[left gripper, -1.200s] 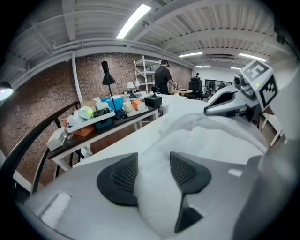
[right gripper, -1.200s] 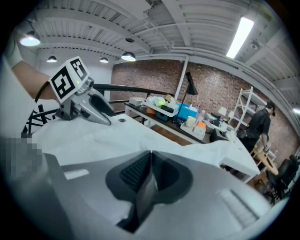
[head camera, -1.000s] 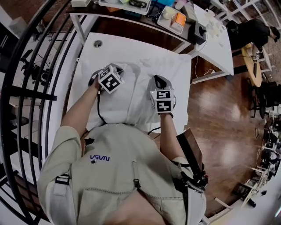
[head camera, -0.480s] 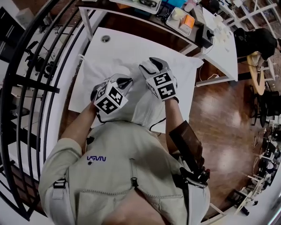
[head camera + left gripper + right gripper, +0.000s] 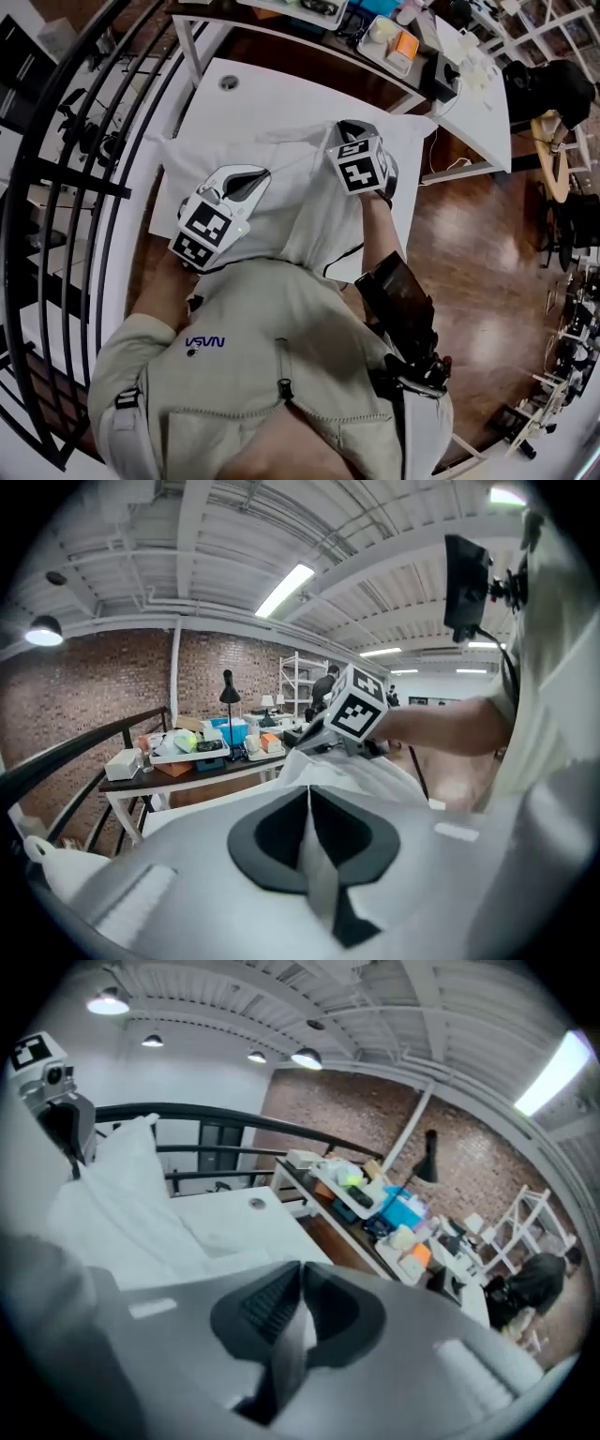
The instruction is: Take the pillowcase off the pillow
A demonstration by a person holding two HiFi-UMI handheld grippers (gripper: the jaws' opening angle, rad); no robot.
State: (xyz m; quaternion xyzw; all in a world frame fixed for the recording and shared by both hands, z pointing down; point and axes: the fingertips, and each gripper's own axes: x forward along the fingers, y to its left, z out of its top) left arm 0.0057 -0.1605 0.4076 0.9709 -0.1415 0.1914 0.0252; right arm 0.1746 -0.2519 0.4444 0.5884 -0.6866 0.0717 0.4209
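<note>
Loosely creased white pillowcase (image 5: 292,192), tented into folds.

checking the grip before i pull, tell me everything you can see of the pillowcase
The pillowcase is white, soft-looking cloth, creased, lying on the white table and pulled up into folds at two points. The left gripper is shut on one fold; the right gripper, whose jaws have just been closing, pinches another.

We see right gripper (image 5: 298,1288) jaws just closed onto a pillowcase (image 5: 131,1213) fold, left gripper (image 5: 73,1152) at 10 o'clock meeting the raised fabric peak, cluttered desk (image 5: 319,1199) at 2 o'clock.
</note>
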